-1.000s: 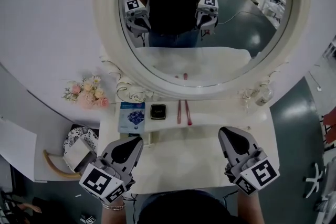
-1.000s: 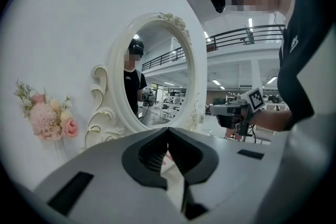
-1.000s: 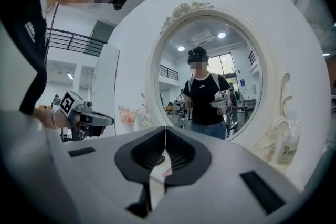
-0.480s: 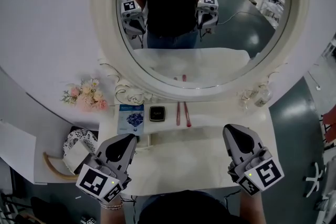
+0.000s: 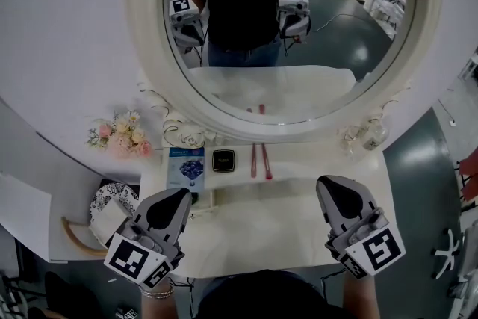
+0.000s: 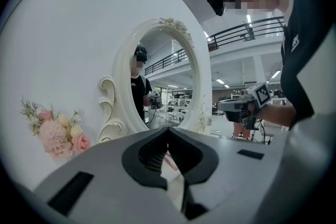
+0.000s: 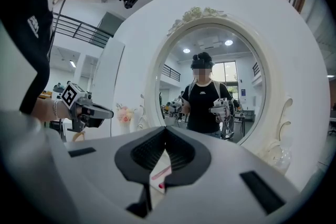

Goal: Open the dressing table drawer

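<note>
The white dressing table (image 5: 261, 231) stands under a big oval mirror (image 5: 284, 33). Its drawer shows in no view; the front below the table's edge is hidden by the person's body. My left gripper (image 5: 185, 193) hovers over the table's front left part, shut, with nothing between its jaws. My right gripper (image 5: 326, 181) hovers over the front right part, jaws also closed tip to tip and holding nothing. In the left gripper view the left gripper (image 6: 168, 129) points along the table top toward the mirror. The right gripper (image 7: 166, 128) does the same in its own view.
Near the mirror's foot lie a blue packet (image 5: 187, 166), a small black box (image 5: 223, 160) and two pink sticks (image 5: 259, 160). A glass bottle (image 5: 371, 135) stands at the back right. Pink flowers (image 5: 119, 137) sit left of the table, with a black-and-white patterned thing (image 5: 112, 205) below them.
Both grippers have kept almost the same places over the table's front; only the head view has shifted a little.
</note>
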Available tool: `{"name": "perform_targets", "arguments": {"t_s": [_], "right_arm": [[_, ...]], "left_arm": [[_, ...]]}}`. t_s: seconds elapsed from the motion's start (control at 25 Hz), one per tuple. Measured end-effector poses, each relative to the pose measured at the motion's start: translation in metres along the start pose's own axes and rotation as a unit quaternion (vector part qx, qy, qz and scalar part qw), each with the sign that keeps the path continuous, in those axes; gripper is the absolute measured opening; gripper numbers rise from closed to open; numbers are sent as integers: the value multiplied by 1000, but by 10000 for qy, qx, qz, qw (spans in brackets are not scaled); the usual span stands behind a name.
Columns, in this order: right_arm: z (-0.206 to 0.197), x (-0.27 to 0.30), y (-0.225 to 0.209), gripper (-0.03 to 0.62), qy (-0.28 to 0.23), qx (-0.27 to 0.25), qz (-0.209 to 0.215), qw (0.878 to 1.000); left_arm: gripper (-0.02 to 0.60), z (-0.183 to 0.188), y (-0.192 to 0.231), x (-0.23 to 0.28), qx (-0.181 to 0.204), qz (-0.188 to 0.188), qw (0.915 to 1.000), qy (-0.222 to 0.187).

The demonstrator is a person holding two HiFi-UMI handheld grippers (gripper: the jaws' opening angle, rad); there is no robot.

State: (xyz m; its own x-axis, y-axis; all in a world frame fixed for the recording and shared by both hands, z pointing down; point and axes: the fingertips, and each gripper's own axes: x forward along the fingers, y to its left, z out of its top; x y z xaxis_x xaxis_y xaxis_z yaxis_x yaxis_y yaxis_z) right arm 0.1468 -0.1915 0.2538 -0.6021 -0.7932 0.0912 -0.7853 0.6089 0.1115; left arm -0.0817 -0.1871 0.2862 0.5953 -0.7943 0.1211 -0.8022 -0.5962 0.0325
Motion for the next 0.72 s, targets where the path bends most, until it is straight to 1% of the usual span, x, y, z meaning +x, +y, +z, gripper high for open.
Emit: {"name": "perform_targets", "arguments": {"t_s": [0.44, 0.72], "right_arm": [[1, 2, -2, 17, -5, -28, -19, 10000], [3, 3, -1, 17, -43, 50, -26, 10000]], "left_arm": [[17, 3, 1, 1, -28, -25, 10000, -38], [17, 2, 1, 1, -22, -32, 10000, -29]]}}
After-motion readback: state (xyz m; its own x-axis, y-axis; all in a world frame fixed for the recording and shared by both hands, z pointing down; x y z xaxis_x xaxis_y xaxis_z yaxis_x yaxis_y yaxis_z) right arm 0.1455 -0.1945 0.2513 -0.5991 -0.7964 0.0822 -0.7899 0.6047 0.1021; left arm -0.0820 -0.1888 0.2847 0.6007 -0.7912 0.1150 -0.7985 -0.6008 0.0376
